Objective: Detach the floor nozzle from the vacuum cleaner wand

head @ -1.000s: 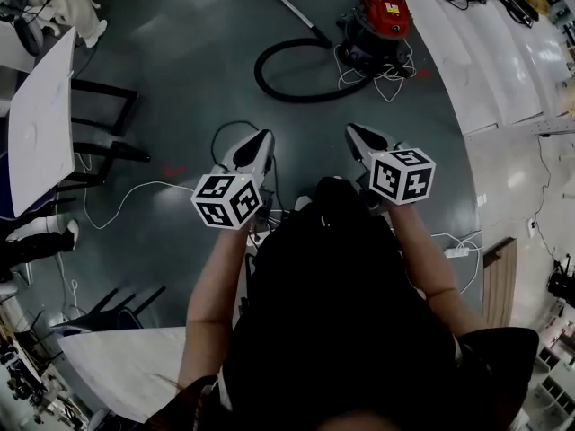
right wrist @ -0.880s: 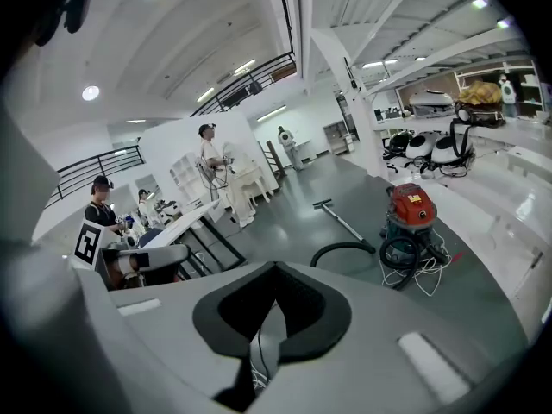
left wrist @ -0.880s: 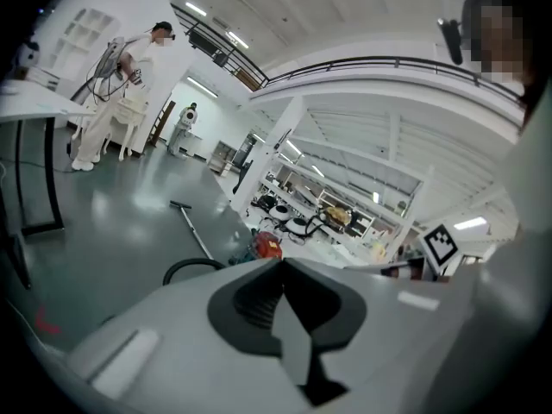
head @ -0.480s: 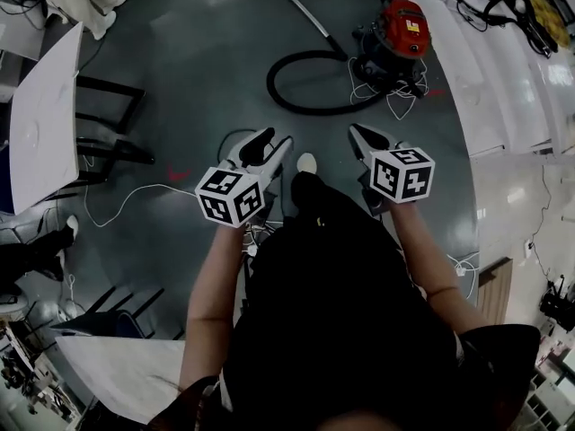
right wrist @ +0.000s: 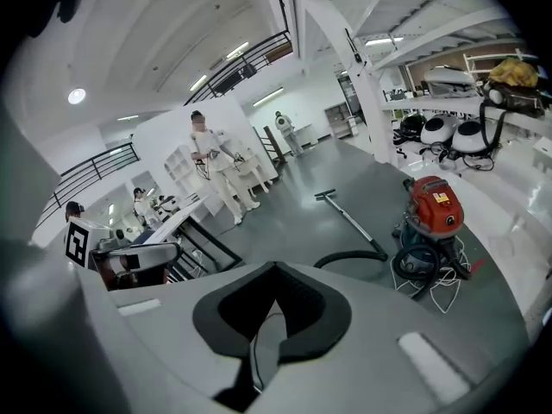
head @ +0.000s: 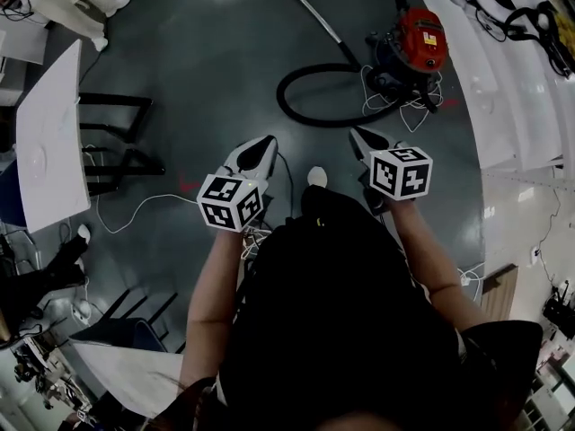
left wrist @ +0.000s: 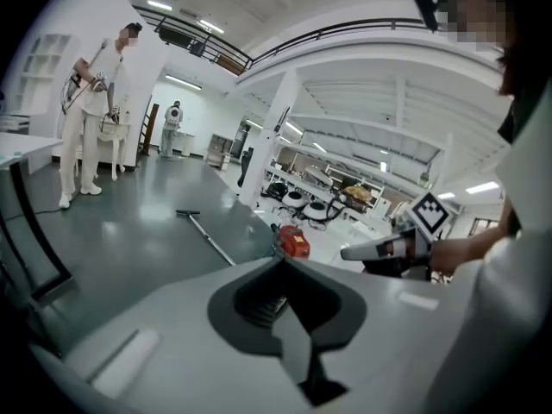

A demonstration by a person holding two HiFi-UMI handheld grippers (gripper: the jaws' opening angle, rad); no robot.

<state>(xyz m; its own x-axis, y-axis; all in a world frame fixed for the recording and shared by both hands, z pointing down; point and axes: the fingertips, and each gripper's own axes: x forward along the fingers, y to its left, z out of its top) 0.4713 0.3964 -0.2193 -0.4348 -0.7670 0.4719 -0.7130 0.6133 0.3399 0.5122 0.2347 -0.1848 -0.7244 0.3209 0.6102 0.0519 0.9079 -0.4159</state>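
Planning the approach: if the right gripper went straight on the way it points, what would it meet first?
Most likely bare grey floor just short of the looped black hose; nothing stands between. Depth is unclear, so the right gripper might touch the black hose itself.

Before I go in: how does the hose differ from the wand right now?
The hose is black and thicker; the wand is thin and silvery. The hose curls in a loop beside the red vacuum; the wand lies straight, running away to the nozzle at its far end. Both lie on the floor and meet end to end.
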